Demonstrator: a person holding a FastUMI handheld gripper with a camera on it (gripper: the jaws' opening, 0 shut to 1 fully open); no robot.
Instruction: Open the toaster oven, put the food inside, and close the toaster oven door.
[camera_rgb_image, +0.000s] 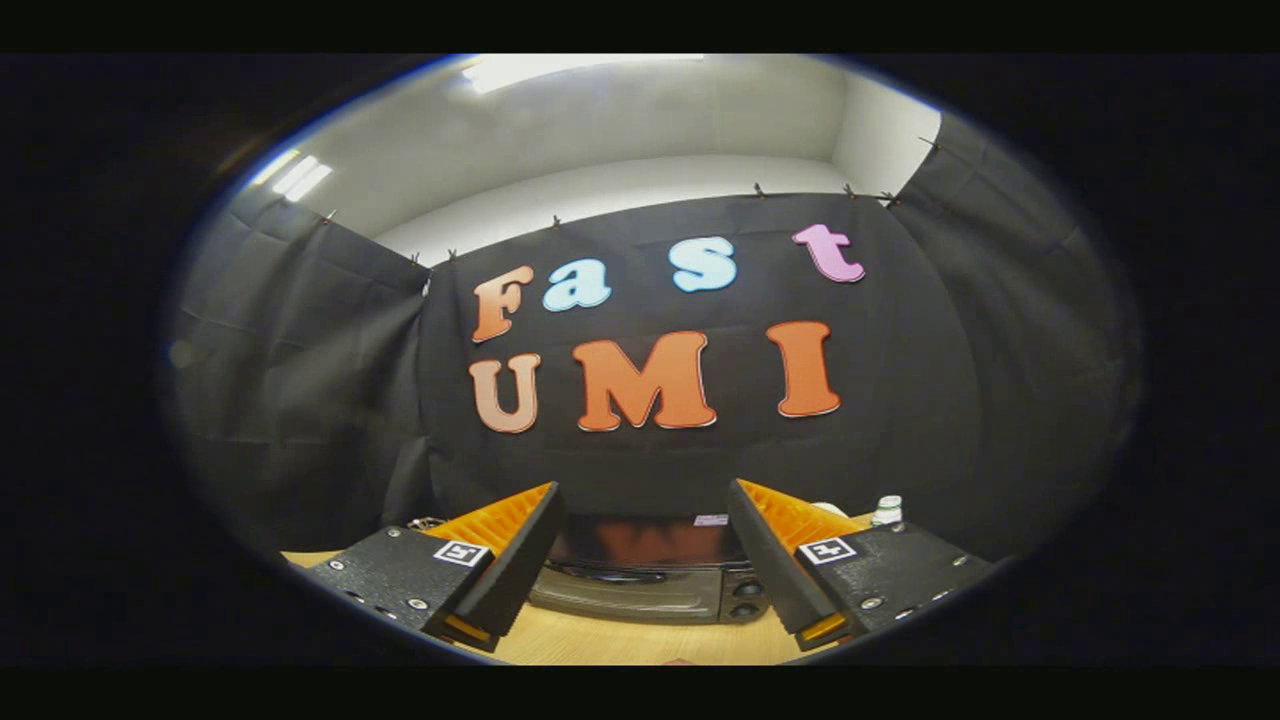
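Observation:
A dark toaster oven (640, 575) stands on the wooden table (620, 640), seen from above between and beyond my two fingers. Its glossy top reflects the wall, its door looks shut with a handle along the upper front, and two knobs (745, 598) sit at its right end. My gripper (642, 505) is open, held high above the table with nothing between its fingers. The left finger (515, 555) and the right finger (775, 555) frame the oven on either side. The food cannot be made out here.
A small white bottle (887, 510) stands on the table behind the right finger, with a pale object beside it. Black cloth walls close the booth behind and on both sides. Bare wood lies in front of the oven.

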